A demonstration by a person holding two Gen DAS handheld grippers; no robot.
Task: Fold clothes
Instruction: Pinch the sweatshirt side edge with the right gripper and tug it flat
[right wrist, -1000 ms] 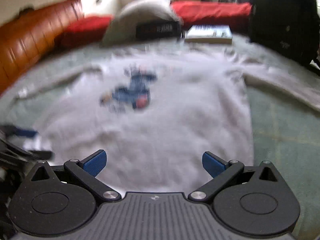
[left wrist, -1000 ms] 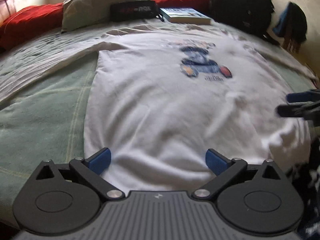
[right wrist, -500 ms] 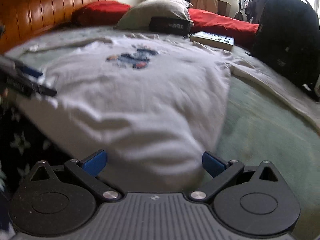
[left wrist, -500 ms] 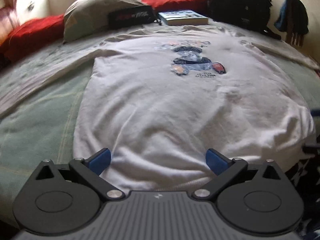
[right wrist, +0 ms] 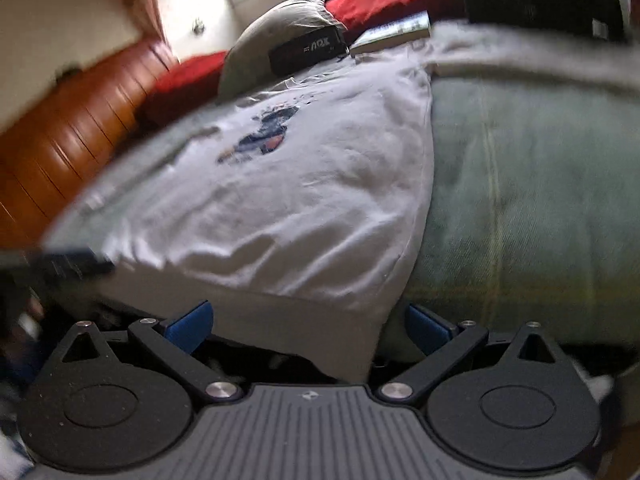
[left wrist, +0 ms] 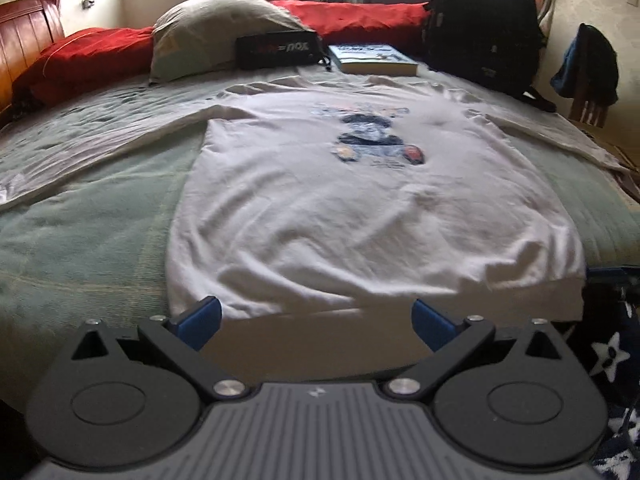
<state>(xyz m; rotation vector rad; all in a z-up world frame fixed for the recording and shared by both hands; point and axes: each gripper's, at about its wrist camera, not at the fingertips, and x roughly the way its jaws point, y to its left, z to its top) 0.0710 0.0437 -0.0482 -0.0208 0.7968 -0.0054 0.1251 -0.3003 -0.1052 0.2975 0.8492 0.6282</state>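
Observation:
A white long-sleeved shirt [left wrist: 352, 208] with a blue and red print lies flat, front up, on the green bedspread [left wrist: 80, 240], sleeves spread to both sides. Its hem hangs over the near bed edge. My left gripper [left wrist: 316, 322] stands open just in front of the hem's left half, nothing between its blue pads. My right gripper [right wrist: 306, 326] is open at the hem's right corner [right wrist: 360, 304], tilted, with cloth hanging between its fingers but not clamped. The same shirt [right wrist: 312, 184] fills the right wrist view. The right gripper also shows at the far right edge [left wrist: 612, 276] of the left wrist view.
At the head of the bed lie a grey pillow [left wrist: 216, 32], a black case [left wrist: 276, 52], a book [left wrist: 372, 60], red cushions [left wrist: 88, 52] and a black backpack [left wrist: 484, 20]. A wooden headboard [right wrist: 72, 136] runs along the left. Star-patterned dark fabric [left wrist: 608, 360] is at the lower right.
Both grippers have drawn back toward the near bed edge and dropped lower. The right gripper swung to the hem's right corner and tilted. Both stayed open.

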